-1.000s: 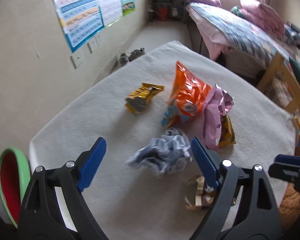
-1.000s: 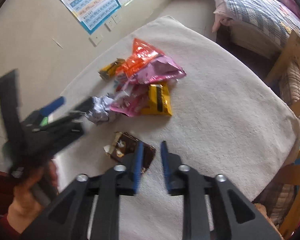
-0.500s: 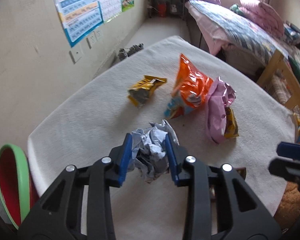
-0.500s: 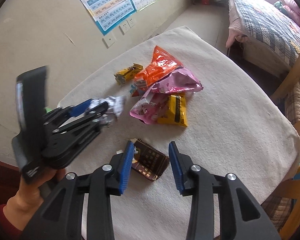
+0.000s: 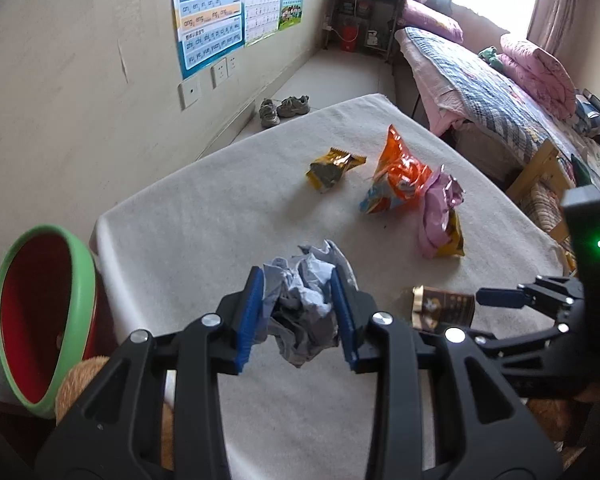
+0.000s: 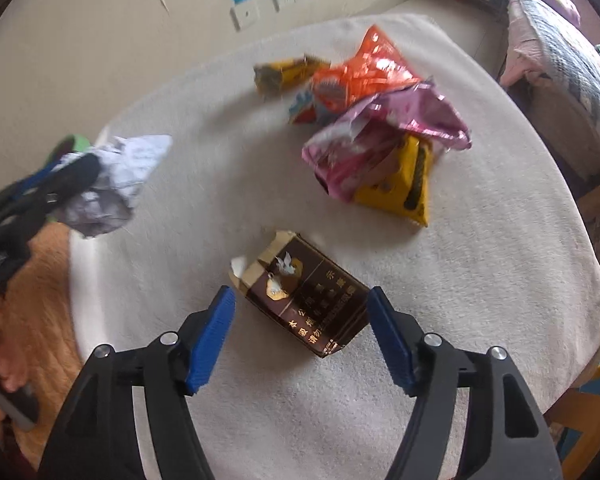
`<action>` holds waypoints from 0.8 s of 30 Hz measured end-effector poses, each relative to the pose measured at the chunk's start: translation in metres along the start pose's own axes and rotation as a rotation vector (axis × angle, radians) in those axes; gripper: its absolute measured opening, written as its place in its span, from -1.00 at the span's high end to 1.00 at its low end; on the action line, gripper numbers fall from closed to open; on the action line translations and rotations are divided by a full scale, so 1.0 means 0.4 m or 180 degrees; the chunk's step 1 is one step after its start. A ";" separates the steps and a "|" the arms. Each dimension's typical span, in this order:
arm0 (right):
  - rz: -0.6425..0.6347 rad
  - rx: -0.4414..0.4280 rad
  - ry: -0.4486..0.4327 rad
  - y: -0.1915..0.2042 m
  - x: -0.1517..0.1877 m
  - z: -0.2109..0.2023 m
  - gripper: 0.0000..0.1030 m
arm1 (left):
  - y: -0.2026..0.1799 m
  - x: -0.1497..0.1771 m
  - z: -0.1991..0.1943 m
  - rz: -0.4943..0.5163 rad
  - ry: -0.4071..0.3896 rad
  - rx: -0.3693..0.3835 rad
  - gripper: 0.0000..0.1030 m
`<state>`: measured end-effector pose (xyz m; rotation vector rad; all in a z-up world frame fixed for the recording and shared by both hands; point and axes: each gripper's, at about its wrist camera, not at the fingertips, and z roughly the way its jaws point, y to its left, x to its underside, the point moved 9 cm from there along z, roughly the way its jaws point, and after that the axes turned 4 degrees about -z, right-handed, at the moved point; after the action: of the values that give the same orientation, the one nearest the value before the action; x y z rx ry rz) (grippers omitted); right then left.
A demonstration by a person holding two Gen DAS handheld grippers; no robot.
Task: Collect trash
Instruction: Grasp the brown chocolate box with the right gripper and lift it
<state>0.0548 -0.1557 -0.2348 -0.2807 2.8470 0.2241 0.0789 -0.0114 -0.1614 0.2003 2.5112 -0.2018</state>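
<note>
Left wrist: left tool [image 5: 300, 312] grips crumpled paper [image 5: 306, 300]; right tool [image 6: 300, 334] opening.

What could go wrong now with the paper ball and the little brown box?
The left hand-held gripper pinches the crumpled paper ball only by its soft middle, above the table; it might slip out before reaching the red bin with the green rim.

The right hand-held gripper is opening around the brown box, which lies slanted between the pads. Closing on its corners could squash it or twist it away.
</note>
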 end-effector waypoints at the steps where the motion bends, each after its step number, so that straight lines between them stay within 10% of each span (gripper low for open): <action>1: 0.0010 0.0014 0.0026 -0.004 0.001 0.010 -0.29 | 0.002 0.006 -0.001 0.0000 0.0009 -0.0001 0.35; 5: -0.0012 0.0058 0.0155 -0.008 0.014 0.035 -0.21 | 0.013 0.022 0.003 0.0005 0.0055 -0.0021 0.33; 10: 0.0065 -0.0305 0.0273 0.028 0.030 0.022 0.53 | 0.028 0.039 0.027 -0.0025 0.0152 -0.0061 0.31; 24: 0.0003 0.0012 0.0007 -0.024 -0.004 0.019 -0.29 | 0.049 0.079 0.064 -0.0035 0.0298 -0.0098 0.31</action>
<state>0.0604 -0.1635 -0.2427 -0.2792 2.8493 0.2188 0.0715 0.0059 -0.2023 0.1875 2.6072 -0.1616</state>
